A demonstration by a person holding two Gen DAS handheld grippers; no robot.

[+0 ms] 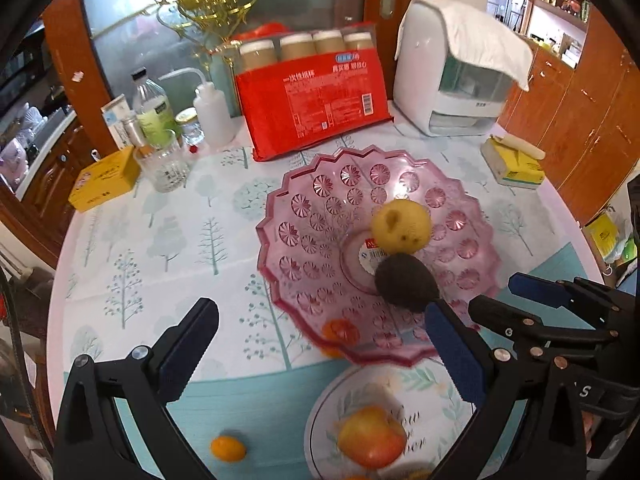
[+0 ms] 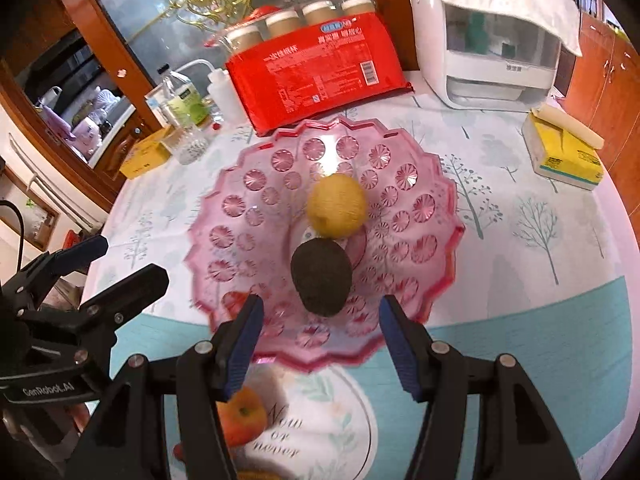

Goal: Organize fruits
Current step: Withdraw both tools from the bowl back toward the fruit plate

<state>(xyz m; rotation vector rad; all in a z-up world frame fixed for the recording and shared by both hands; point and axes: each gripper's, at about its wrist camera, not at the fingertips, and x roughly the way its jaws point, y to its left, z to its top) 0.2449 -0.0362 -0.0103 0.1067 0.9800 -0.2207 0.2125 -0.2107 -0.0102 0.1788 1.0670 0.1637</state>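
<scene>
A pink glass fruit bowl (image 1: 320, 208) (image 2: 248, 216) stands mid-table and holds a yellow lemon (image 1: 401, 226) (image 2: 337, 205) and a dark avocado (image 1: 406, 282) (image 2: 321, 277). In front of it a white plate (image 1: 432, 396) (image 2: 332, 420) carries an orange-red apple (image 1: 370, 436) (image 2: 242, 416). A small orange fruit (image 1: 228, 448) lies on the cloth left of the plate; another (image 1: 340, 332) shows through the bowl's near rim. My left gripper (image 1: 320, 344) is open and empty above the plate. My right gripper (image 2: 320, 336) is open and empty, just in front of the avocado.
A red pack of paper cups (image 1: 316, 104), a white appliance (image 1: 452, 76), bottles and a glass (image 1: 164, 164) line the back. A yellow box (image 1: 104, 178) sits left, a tissue pack (image 1: 514, 164) right. The round table's edge curves close on both sides.
</scene>
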